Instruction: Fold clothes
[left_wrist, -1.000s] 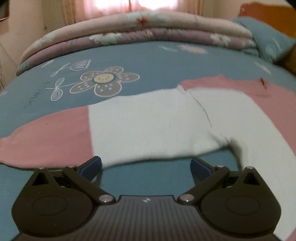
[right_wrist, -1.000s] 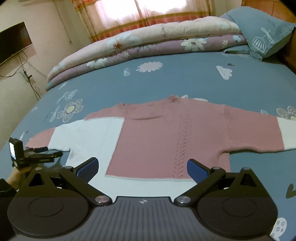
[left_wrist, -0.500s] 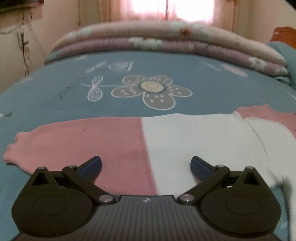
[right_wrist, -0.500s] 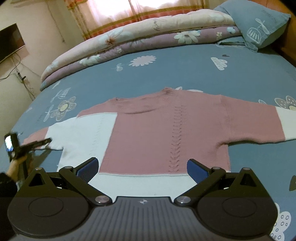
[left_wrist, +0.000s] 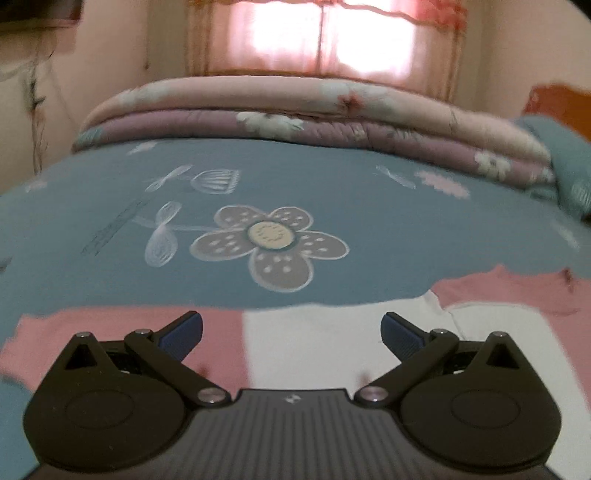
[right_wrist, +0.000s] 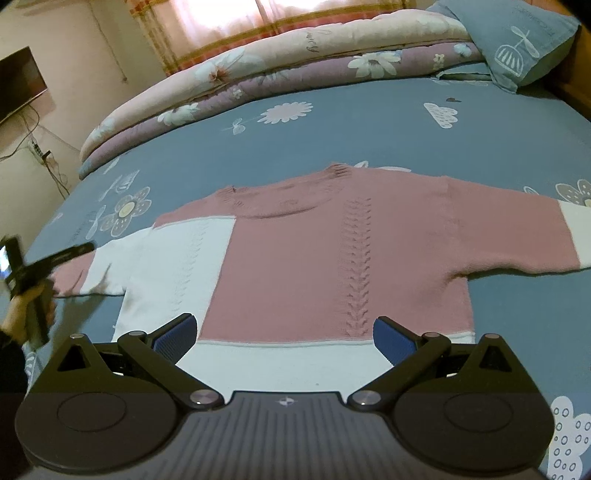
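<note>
Pink-and-white knit sweater (right_wrist: 332, 266) lies flat, front up, on the blue flower-print bedsheet (right_wrist: 369, 122), neckline toward 12 o'clock, white hem band toward 6. Both sleeves spread out: one runs to 3 o'clock with a white cuff end at the frame edge, the other to 9 o'clock, white upper part then pink cuff.

Right gripper (right_wrist: 282, 334): jaws wide apart, nothing between them, hovering over the white hem band. Contact with the fabric: cannot tell.

Left gripper (left_wrist: 291, 332): jaws also spread wide, holding nothing. It sits low over the 9 o'clock sleeve (left_wrist: 221, 332), straddling the pink/white colour seam; pink under the left finger, white under the right. View is motion-blurred. From the right wrist view, the left gripper (right_wrist: 62, 254) shows at 9 o'clock, held in the person's left hand (right_wrist: 26, 310), tips over the pink cuff.

Folded floral quilts (right_wrist: 295, 62) stacked at 12 o'clock, blue pillow (right_wrist: 517, 40) at 1–2 o'clock. Wall-mounted TV (right_wrist: 18, 85) at 10 o'clock.
</note>
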